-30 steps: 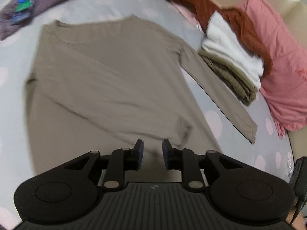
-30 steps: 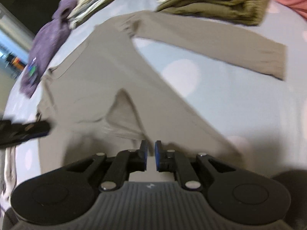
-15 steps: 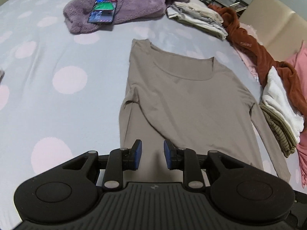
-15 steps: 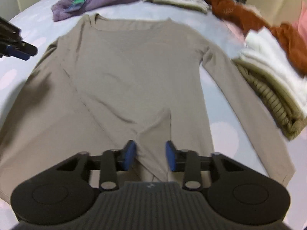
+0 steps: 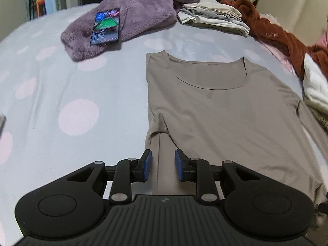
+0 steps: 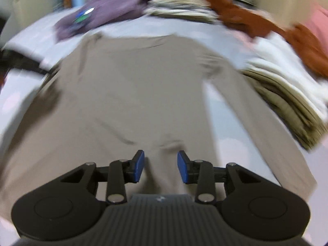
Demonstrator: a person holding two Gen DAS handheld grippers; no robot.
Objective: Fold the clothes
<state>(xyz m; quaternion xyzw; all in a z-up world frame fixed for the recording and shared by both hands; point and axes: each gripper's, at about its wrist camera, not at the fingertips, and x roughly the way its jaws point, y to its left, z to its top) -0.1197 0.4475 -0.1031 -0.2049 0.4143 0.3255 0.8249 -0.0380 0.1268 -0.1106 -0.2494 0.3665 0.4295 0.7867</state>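
Observation:
A taupe long-sleeved shirt (image 5: 221, 110) lies flat on the bed, neckline away from me. Its left side and sleeve are folded in over the body; its right sleeve (image 6: 260, 121) stretches out toward the lower right. My left gripper (image 5: 161, 165) is open and empty, just above the shirt's folded left edge near the hem. My right gripper (image 6: 161, 166) is open and empty over the lower middle of the shirt (image 6: 133, 94). The right wrist view is blurred.
The bed has a pale blue sheet with pink dots (image 5: 78, 116). A purple fleece (image 5: 139, 10) with a phone (image 5: 105, 26) on it lies at the back. Folded light clothes (image 5: 213, 16), a rust garment (image 5: 272, 34) and a folded white and olive stack (image 6: 287, 94) line the right side.
Both grippers drew back and swung to face the neckline. The right gripper opened from nearly shut. The left gripper moved to the shirt's left edge.

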